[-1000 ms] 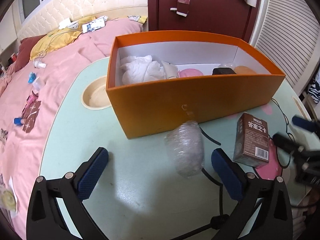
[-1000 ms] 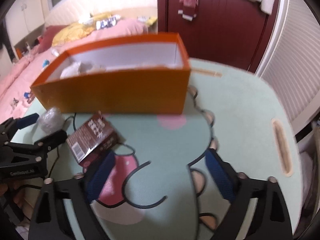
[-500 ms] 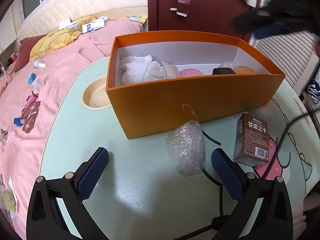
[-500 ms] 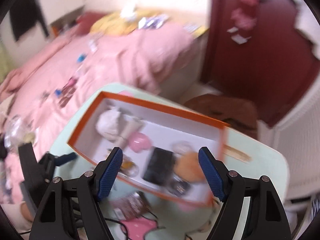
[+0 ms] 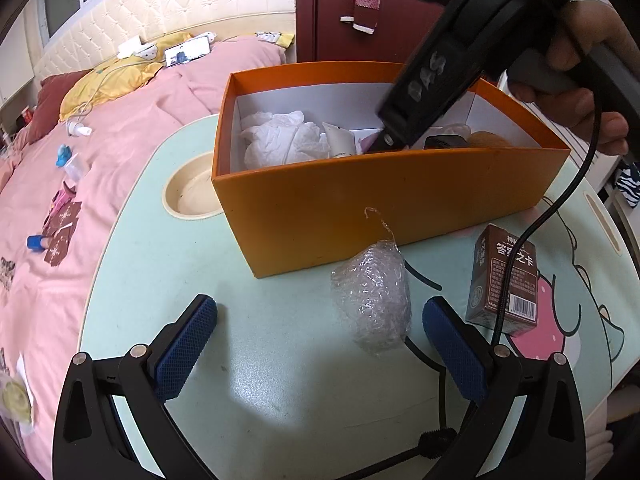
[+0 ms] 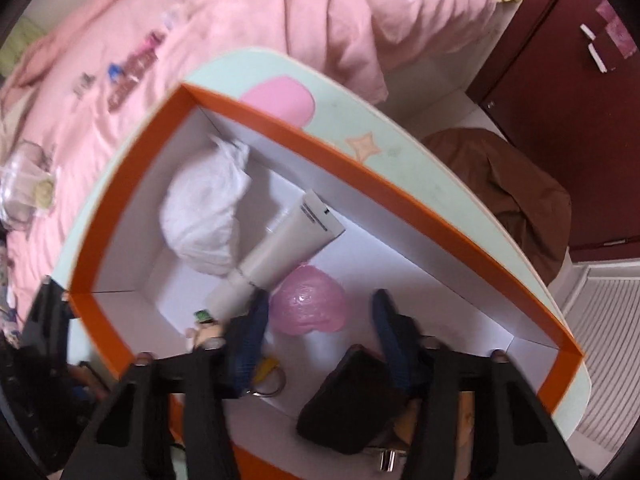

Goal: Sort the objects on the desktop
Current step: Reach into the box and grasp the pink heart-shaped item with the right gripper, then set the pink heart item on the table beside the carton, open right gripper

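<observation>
An orange box (image 5: 392, 196) stands on the pale green table (image 5: 280, 384); it also shows from above in the right wrist view (image 6: 400, 196). Inside lie a white bag (image 6: 208, 220), a white tube (image 6: 292, 240), a pink blob (image 6: 310, 306) and a black case (image 6: 352, 396). My right gripper (image 6: 320, 308) is open, lowered into the box with its fingers either side of the pink blob. My left gripper (image 5: 320, 336) is open and empty, low over the table, with a crumpled clear wrap (image 5: 374, 300) between its fingers. A brown carton (image 5: 504, 280) stands to the right.
A round cup recess (image 5: 188, 192) sits in the table left of the box. A pink bed (image 5: 80, 152) with small items lies to the left. A dark red wardrobe (image 5: 360, 20) stands behind. A black cable (image 5: 560, 200) hangs over the carton.
My right gripper rose from the table by the carton, swung over the box and came down inside it around the pink blob. My left gripper has stayed still.
</observation>
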A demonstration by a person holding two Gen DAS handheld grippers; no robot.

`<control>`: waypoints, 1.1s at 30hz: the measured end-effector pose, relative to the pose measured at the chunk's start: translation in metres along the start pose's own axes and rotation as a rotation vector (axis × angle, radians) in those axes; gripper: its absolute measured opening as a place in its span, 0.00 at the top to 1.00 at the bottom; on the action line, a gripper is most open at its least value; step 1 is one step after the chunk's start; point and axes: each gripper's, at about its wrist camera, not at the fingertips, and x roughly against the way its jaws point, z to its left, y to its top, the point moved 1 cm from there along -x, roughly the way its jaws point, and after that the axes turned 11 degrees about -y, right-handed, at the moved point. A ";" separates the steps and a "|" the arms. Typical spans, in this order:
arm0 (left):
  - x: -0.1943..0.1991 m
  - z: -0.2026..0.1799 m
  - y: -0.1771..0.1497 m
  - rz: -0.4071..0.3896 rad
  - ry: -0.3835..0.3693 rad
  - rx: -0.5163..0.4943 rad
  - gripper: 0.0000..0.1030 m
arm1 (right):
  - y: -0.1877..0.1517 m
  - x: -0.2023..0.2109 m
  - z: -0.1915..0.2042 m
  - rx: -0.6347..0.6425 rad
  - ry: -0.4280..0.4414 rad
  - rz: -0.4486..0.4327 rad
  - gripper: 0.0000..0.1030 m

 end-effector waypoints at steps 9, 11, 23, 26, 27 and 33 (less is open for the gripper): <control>0.001 0.001 -0.002 -0.003 0.000 -0.002 0.00 | -0.007 0.003 0.004 0.017 -0.040 -0.051 0.64; 0.001 0.001 -0.002 -0.003 0.000 -0.001 0.00 | -0.009 0.011 0.001 -0.002 -0.039 -0.080 0.64; 0.001 0.000 0.000 -0.002 0.000 -0.002 0.00 | -0.052 0.074 -0.015 -0.135 -0.009 -0.222 0.64; 0.001 0.000 0.000 -0.002 0.000 -0.002 0.00 | -0.072 0.085 -0.015 -0.165 -0.030 -0.249 0.64; 0.001 0.000 0.000 -0.002 0.000 -0.002 0.00 | -0.078 0.088 -0.014 -0.175 -0.038 -0.258 0.64; 0.001 -0.001 0.000 -0.003 0.000 -0.002 0.00 | -0.128 0.094 -0.015 -0.296 0.000 -0.259 0.64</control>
